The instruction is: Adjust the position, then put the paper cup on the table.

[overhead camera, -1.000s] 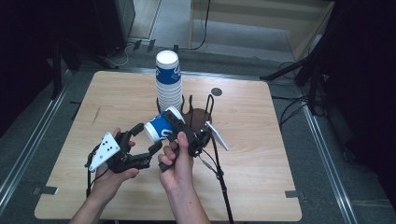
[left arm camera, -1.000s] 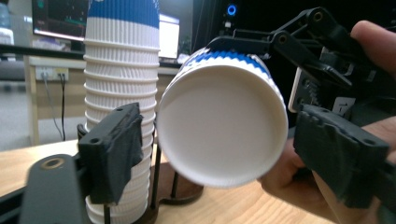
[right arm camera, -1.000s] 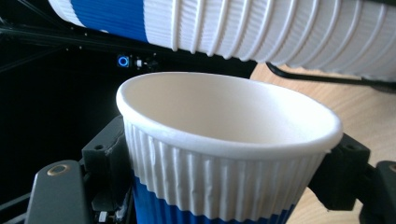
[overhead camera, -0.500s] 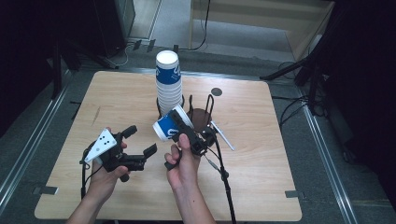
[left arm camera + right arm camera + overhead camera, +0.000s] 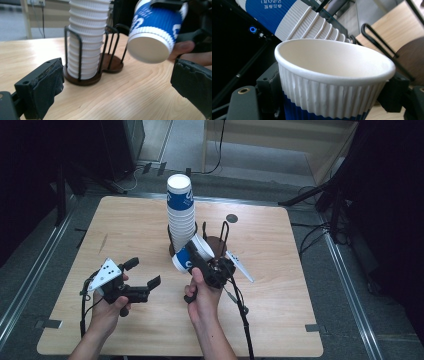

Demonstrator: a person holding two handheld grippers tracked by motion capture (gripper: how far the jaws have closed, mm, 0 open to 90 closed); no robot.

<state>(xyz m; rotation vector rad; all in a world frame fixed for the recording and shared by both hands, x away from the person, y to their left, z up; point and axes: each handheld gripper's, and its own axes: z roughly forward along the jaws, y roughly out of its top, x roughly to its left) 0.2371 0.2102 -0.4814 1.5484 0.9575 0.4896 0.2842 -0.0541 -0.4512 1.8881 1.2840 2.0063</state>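
Since a second earlier, the left hand-held gripper (image 5: 142,275) had let go of the blue-and-white paper cup (image 5: 192,256) and drawn back toward the near left of the bench (image 5: 280,330). Its jaws had just been opening and stood wide apart with nothing between them. The right hand-held gripper (image 5: 192,257) was clamped on that single cup, holding it tilted in the air just in front of the wire cup holder (image 5: 224,232), its base pointing left toward the other gripper. This looked like a handover, so that one hand alone could carry the cup.

One tall stack of nested cups (image 5: 181,215) stood upright in the left bay of the holder, kept from toppling by the black wire loops. The right bay, with its round brown base (image 5: 111,65), held no cups and seemed the likely place for the loose cup. Counted: two grippers, one holder with two bays, one stack, one loose cup.
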